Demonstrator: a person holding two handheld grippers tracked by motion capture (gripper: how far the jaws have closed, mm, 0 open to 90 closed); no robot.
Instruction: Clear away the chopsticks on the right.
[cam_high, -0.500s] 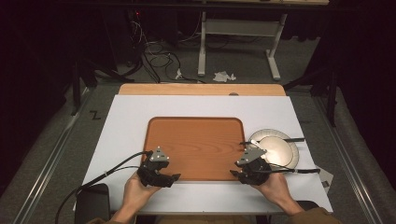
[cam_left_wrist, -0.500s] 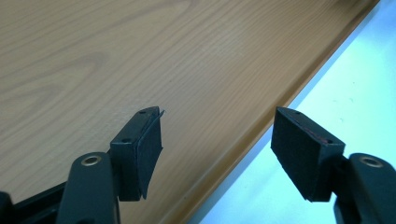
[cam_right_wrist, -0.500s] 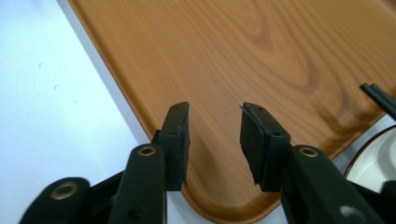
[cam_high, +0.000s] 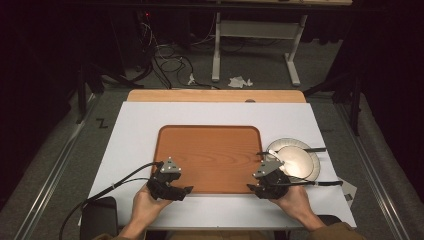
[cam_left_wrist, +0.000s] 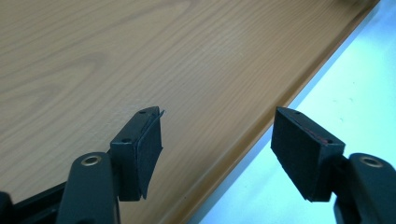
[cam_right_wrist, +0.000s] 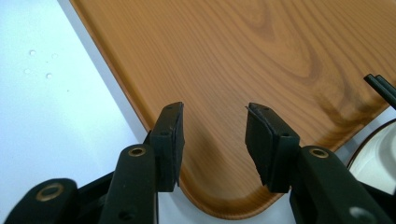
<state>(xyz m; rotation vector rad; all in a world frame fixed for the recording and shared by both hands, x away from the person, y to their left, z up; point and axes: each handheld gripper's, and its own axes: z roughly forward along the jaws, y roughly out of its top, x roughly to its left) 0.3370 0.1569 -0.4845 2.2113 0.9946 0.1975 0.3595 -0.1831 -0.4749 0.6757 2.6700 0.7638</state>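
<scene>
A: What is the tray (cam_high: 210, 157) made of?

B: Wood grain, smooth, orange-brown, a rectangle with rounded corners and a low raised rim. It lies flat in the middle of the white sheet (cam_high: 140, 125) that covers the table, its long near edge facing the person.

A: And the tongs?

B: Both black, with flat padded jaws. The left gripper (cam_high: 186, 189) sits at the near left corner of the tray. In the left gripper view its jaws stand wide apart, one over the wood, one over the white sheet, the rim running between them; nothing is pinched. The right gripper (cam_high: 251, 188) is at the near right corner. In the right gripper view (cam_right_wrist: 212, 135) its jaws also stand apart, open above the rounded corner, holding nothing.

A: What crowds that side?

B: Two round pale plates (cam_high: 295, 160), stacked, glossy, just beside the tray's right edge. Black chopsticks (cam_high: 300, 150) lie across them, another pair near the front.

A: Room to move?

B: Bare white sheet lies left of the tray and beyond it, up to a bare wooden strip (cam_high: 215, 96) at the far edge. The near margin is narrow, taken by the hands.
</scene>
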